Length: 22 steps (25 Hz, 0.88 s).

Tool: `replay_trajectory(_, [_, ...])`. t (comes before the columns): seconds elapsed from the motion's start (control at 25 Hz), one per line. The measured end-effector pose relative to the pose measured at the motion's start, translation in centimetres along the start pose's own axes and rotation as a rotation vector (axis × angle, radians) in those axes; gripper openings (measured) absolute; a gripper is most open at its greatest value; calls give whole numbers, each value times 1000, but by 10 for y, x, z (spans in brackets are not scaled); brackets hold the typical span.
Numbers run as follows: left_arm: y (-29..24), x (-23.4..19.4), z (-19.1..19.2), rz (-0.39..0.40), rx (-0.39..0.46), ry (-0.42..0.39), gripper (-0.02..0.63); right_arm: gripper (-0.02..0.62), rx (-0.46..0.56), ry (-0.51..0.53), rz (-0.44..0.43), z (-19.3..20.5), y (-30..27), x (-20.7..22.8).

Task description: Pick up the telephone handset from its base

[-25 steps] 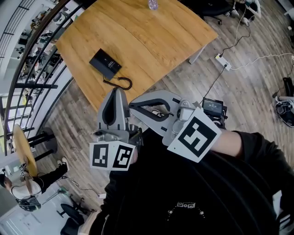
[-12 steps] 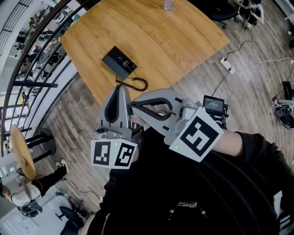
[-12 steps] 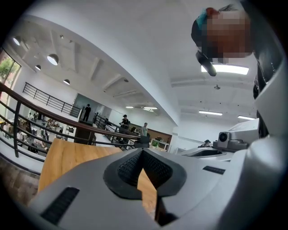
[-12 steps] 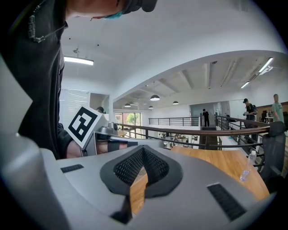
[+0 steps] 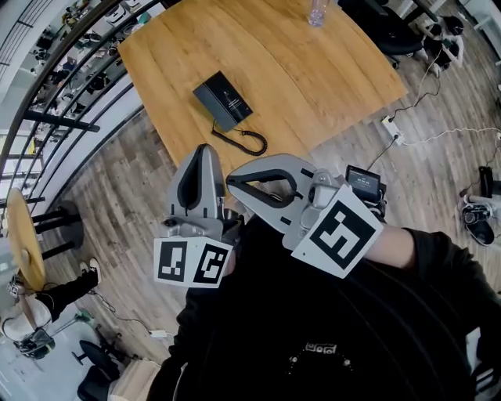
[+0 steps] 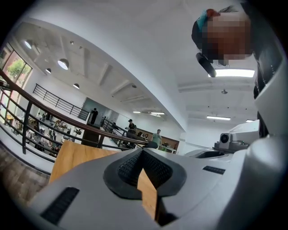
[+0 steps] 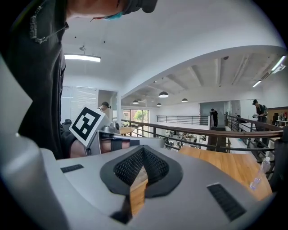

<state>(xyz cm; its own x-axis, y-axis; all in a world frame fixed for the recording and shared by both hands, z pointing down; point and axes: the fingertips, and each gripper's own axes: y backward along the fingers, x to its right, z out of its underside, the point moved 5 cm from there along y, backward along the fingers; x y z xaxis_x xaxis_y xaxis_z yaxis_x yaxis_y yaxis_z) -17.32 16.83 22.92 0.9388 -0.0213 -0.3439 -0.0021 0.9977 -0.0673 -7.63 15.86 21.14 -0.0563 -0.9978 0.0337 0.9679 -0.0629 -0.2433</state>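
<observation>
A wooden table (image 5: 313, 70) on plank floor (image 5: 125, 188) bears a black telephone (image 5: 223, 100) at twelve o'clock, its print unreadably small. The left gripper (image 5: 203, 150) and right gripper (image 5: 231, 179) are closed, empty.

bottle (image 5: 316, 11) cut off at top edge, telephone (image 5: 223, 101) keypad too small
</observation>
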Motion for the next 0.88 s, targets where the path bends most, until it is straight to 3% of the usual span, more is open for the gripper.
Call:
replay_trajectory(0.28, [-5, -14, 4, -44, 5, 8, 5, 17, -1, 9, -48, 3, -13, 10])
replay_trajectory(0.68, [-44, -23, -8, -77, 29, -8, 5, 17, 9, 21, -125, -7, -32, 58])
replay_trajectory(0.88, [-57, -45, -10, -145, 19, 54, 5, 17, 4, 14, -171, -10, -49, 80])
